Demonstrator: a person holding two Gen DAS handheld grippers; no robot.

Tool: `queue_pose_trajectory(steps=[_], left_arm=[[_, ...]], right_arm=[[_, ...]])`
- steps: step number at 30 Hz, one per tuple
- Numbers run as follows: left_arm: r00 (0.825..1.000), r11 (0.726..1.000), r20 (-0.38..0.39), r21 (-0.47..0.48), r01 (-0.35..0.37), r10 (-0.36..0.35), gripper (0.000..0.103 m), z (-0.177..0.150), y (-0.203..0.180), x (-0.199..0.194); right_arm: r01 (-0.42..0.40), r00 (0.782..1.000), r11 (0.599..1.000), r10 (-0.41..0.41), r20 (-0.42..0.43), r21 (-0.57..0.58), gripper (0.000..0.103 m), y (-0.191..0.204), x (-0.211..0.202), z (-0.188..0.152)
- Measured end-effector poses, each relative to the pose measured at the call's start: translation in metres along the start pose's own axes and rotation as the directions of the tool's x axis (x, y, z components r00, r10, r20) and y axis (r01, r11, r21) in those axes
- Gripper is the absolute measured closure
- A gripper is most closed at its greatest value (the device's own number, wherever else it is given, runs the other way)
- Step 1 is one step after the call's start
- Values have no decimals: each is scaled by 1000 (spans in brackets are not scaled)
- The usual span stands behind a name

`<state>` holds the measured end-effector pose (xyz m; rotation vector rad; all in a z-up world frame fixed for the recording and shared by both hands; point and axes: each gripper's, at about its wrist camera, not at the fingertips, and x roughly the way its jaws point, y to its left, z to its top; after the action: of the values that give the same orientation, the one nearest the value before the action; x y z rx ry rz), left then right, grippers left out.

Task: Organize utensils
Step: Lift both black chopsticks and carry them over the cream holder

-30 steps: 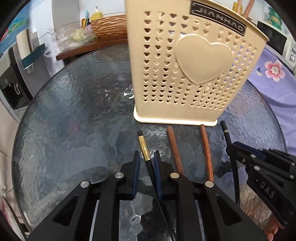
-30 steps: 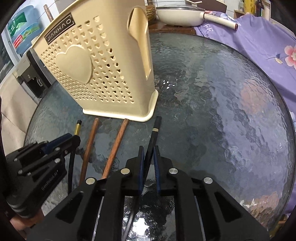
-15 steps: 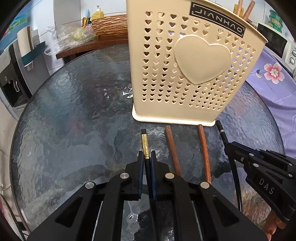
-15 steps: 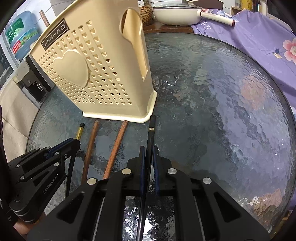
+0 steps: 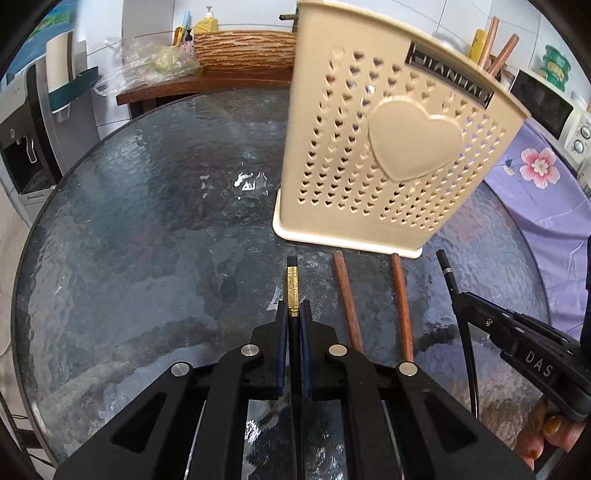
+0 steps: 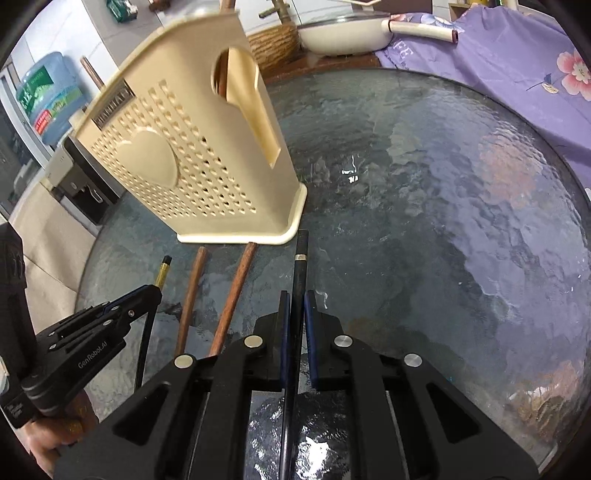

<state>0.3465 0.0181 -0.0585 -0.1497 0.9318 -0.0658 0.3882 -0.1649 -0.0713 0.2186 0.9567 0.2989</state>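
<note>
A cream perforated utensil holder (image 5: 384,162) with a heart stands on the round glass table (image 5: 147,221); it also shows in the right wrist view (image 6: 192,155). My left gripper (image 5: 294,308) is shut on a black chopstick with a gold band (image 5: 292,291). My right gripper (image 6: 295,295) is shut on a black chopstick with a silver band (image 6: 300,266); that gripper shows at the right of the left wrist view (image 5: 524,350). Two brown wooden chopsticks (image 5: 347,295) (image 5: 402,302) lie on the glass between the two black ones. More chopsticks (image 5: 498,51) stand in the holder.
A wooden side table (image 5: 207,81) with a woven basket (image 5: 243,51) and bags stands behind. A purple floral cloth (image 6: 517,55) and a white pan (image 6: 343,33) are at the right. A water dispenser (image 5: 22,147) is at the left.
Both grippers have closed on their black chopsticks. The left gripper has shifted so its chopstick points straight ahead. The holder looks a little farther and more tilted in view.
</note>
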Motion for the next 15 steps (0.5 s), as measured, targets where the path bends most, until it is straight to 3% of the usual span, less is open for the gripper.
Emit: queue_pose_trajectory(steps=[15], left_arm=[[985, 997, 154, 20, 70, -73, 96, 0, -7, -78]], right_arm=[[-89, 984, 993, 100, 147, -75, 95, 12, -68, -6]])
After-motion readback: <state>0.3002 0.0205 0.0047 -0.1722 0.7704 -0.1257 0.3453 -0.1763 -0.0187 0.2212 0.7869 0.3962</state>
